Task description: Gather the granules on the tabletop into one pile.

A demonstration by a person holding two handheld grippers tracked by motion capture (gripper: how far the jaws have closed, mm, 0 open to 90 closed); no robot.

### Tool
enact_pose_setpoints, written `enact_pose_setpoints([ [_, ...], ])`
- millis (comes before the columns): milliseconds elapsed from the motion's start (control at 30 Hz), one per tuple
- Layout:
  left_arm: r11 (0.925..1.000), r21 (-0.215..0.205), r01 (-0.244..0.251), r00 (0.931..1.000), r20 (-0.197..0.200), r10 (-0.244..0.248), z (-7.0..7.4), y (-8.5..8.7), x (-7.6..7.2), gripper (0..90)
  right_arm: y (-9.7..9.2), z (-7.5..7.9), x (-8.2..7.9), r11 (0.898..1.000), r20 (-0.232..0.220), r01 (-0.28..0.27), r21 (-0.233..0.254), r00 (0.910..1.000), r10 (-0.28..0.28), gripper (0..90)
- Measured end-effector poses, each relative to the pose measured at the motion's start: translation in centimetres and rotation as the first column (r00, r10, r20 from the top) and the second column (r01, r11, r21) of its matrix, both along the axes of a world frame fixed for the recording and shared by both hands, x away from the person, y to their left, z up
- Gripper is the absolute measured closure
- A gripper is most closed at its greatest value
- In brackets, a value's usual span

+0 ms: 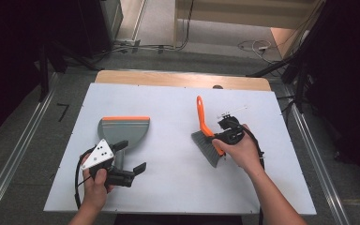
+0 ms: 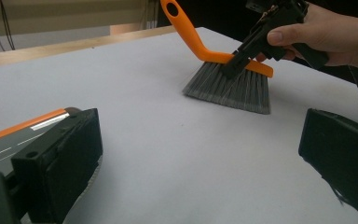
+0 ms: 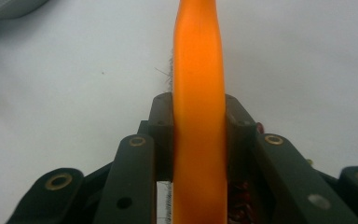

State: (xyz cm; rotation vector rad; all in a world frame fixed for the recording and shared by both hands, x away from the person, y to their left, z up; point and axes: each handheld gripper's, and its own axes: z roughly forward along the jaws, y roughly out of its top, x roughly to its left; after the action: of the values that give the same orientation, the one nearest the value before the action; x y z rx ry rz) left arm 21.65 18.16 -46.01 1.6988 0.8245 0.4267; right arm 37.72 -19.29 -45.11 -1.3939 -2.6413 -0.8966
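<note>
A hand brush [image 1: 205,123] with an orange handle and grey bristles [image 1: 208,149] is right of the board's middle. My right gripper [image 1: 221,137] is shut on its orange back just above the bristles. The right gripper view shows both pads pressed against the orange handle [image 3: 199,93]. In the left gripper view the brush [image 2: 228,86] tilts, its bristle tips at or close to the white surface. A grey dustpan [image 1: 123,128] with an orange lip lies flat at the left. My left gripper [image 1: 131,156] is open at its near end, one jaw beside the dustpan [image 2: 14,140], nothing pressed between the pads.
The white board [image 1: 168,187] lies on a wooden table whose far edge [image 1: 178,78] shows behind it. Metal rails [image 1: 14,154] run along both sides on the floor. Cables [image 1: 255,46] and dark stands are beyond the far edge.
</note>
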Motion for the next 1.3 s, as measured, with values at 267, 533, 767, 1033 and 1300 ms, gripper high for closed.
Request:
enact_pose_setpoints([
  [267,1.0000,0.002,-0.002,1.0000,-0.001,0.002,0.0,0.0,0.0,0.0,-1.2,1.0,-0.3,1.000,0.048,0.010,-0.013,0.9988,-0.009,68.8],
  [533,1.0000,0.004,0.000,1.0000,-0.002,0.000,0.0,0.0,0.0,0.0,-4.4,3.2,-0.8,0.995,0.104,0.088,0.046,0.9903,-0.092,68.8],
  [767,1.0000,0.006,0.001,1.0000,-0.003,-0.001,0.0,-0.1,0.0,0.0,-7.0,2.3,-0.4,0.964,0.177,0.249,-0.092,0.9570,-0.230,68.8],
  [1033,1.0000,0.007,0.001,1.0000,-0.003,-0.001,0.0,-0.1,0.1,0.0,-5.0,1.1,-0.8,0.967,0.184,0.208,-0.150,0.9665,-0.179,68.8],
  [1300,1.0000,-0.001,0.000,1.0000,-0.002,0.000,0.0,0.0,0.0,0.0,-3.4,2.2,-1.2,0.973,0.217,0.171,-0.152,0.9665,-0.136,68.8],
])
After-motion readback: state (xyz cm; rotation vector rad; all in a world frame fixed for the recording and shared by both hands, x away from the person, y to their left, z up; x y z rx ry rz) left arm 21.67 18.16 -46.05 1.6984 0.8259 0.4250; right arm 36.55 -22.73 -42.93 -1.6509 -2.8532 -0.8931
